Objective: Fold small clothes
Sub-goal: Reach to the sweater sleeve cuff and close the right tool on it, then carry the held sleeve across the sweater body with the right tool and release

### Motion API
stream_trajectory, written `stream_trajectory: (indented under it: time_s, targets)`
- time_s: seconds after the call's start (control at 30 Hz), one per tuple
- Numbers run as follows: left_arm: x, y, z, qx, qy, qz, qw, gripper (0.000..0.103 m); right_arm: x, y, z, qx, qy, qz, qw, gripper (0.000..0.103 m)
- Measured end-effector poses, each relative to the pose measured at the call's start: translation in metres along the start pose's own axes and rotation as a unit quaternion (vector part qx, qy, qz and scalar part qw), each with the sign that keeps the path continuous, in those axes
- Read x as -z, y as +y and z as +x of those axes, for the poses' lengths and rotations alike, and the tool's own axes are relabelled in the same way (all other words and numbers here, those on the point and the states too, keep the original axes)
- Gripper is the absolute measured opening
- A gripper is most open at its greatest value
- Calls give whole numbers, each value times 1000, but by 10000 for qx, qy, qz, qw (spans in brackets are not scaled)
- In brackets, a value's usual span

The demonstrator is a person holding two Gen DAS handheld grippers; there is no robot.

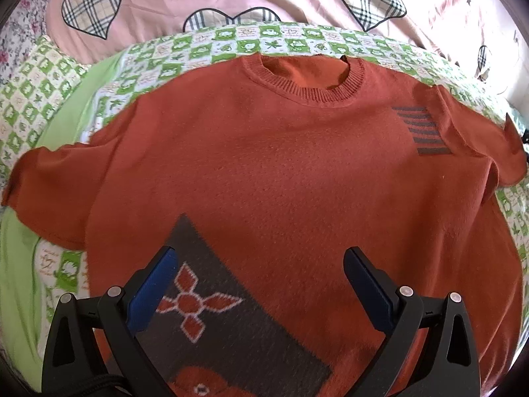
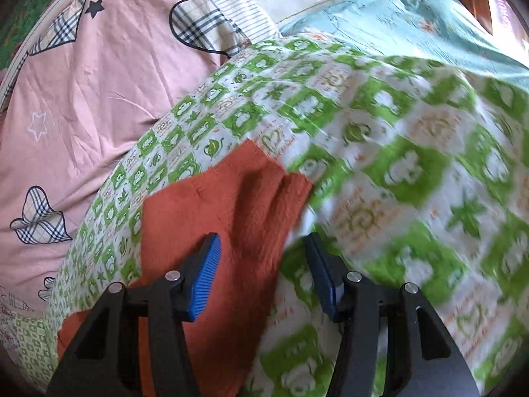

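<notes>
Rust sweater (image 1: 281,152) (spread flat) lies beneath both released tools (image 1: 261,264) (image 2: 263,251).

Open left claw (image 1: 259,264) over orange sweater (image 1: 281,165)

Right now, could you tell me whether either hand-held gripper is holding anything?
Nothing is held. The left hand-held gripper hovers open over the orange sweater; the right hand-held gripper straddles its sleeve, pads apart.

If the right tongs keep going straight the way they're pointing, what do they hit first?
Most likely the rust-orange sweater's sleeve: it lies between the open right tongs and just ahead. Its edge runs close by, so the green checked sheet could come first; depth is unclear.
</notes>
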State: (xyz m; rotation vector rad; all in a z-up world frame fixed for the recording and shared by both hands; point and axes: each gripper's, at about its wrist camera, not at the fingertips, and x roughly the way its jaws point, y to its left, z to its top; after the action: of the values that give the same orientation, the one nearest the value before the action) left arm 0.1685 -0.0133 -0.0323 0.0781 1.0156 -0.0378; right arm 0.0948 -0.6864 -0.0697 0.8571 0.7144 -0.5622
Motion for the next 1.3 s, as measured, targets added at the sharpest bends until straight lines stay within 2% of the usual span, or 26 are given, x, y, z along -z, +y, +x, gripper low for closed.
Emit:
stream_trajectory:
  time_s: [0.03,0.07,0.17,0.27,0.43,0.57,0.63,0.73,1.0,1.2,1.3]
  targets:
    - [-1,0,1,31,-2,-5,10000,101,-1,1,2,-4,64,-35,10000,13]
    - [-1,0,2,51,-11,-13,10000,101,-3,2,5,-30,87,-27,10000,8]
    - [-3,3,3,139,-40,-50,9999,101,1,17,-14,-78,-120,-255,9996,8]
    - [-2,8,-1,186,-116,-95,9997,101,16,51,-44,-465,-281,-526,9971,8]
    - [1,25,-15,277,-259,-343,9987,101,69,140,-94,-1337,-166,-1226,9833,8]
    - [8,42,-27,439,-340,-566,9968,101,124,210,-107,-1962,153,-1617,9670,8]
    - [11,50,-32,509,-379,-657,9958,101,156,242,-104,-2390,466,-1736,9543,8]
    - [17,61,-39,510,-424,-749,9950,101,210,295,-87,-2782,968,-1990,9347,8]
    - [27,94,-42,595,-467,-1005,9921,101,319,388,-41,-3455,2051,-2159,8899,8]
    - [28,104,-37,873,-508,-1115,9886,101,372,423,-26,-3718,2518,-2167,8668,8]
    - [23,104,-32,963,-528,-1110,9877,101,388,436,-20,-3771,2583,-2161,8628,8]
